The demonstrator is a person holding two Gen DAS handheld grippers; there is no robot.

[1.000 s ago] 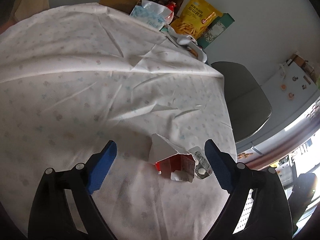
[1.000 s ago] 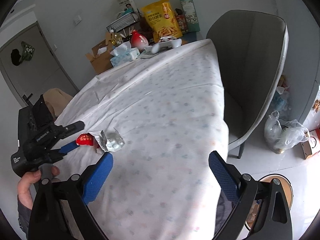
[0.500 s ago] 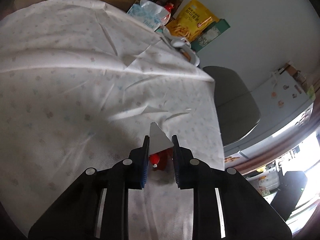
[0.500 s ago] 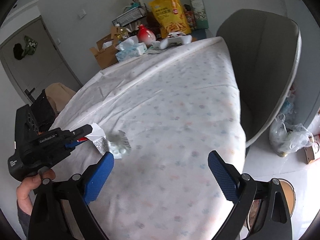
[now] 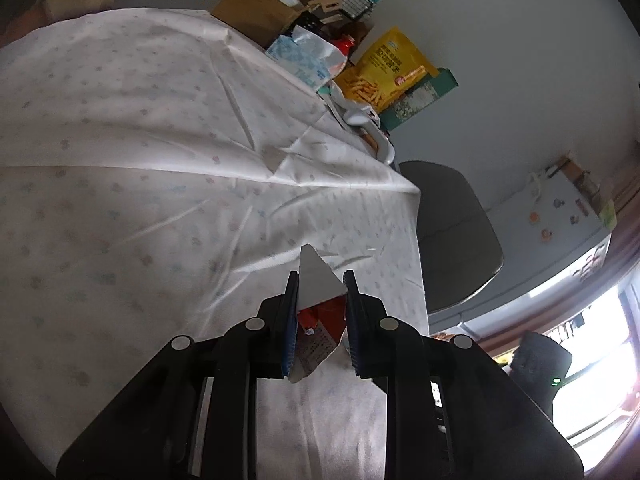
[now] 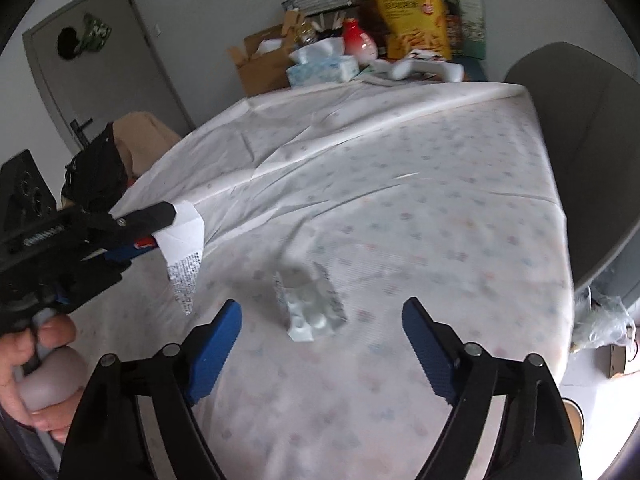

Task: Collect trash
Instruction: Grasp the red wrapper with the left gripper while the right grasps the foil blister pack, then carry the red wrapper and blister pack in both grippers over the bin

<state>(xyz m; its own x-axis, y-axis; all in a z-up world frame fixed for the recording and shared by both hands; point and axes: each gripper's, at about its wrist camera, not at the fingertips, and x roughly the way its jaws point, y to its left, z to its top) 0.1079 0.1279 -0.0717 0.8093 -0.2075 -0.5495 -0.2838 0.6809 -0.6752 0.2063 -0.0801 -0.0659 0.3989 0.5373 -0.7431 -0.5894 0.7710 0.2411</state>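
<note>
My left gripper (image 5: 320, 292) is shut on a torn red and white paper wrapper (image 5: 318, 280) and holds it above the tablecloth. The same wrapper (image 6: 184, 248) hangs from the left gripper (image 6: 170, 216) at the left of the right wrist view. A silver blister pack of white pills (image 6: 312, 306) lies on the cloth. My right gripper (image 6: 322, 332) is open, its fingers on either side of the pack and just short of it.
The table wears a pale dotted cloth (image 6: 400, 184). At its far end stand a cardboard box (image 6: 260, 64), a tissue pack (image 6: 324, 66), a red bottle (image 6: 358, 42) and a yellow snack bag (image 6: 414, 8). A grey chair (image 6: 592, 132) stands on the right.
My left gripper closed on the wrapper and lifted it off the cloth. My right gripper moved in toward the blister pack, which now sits between its open fingers.
</note>
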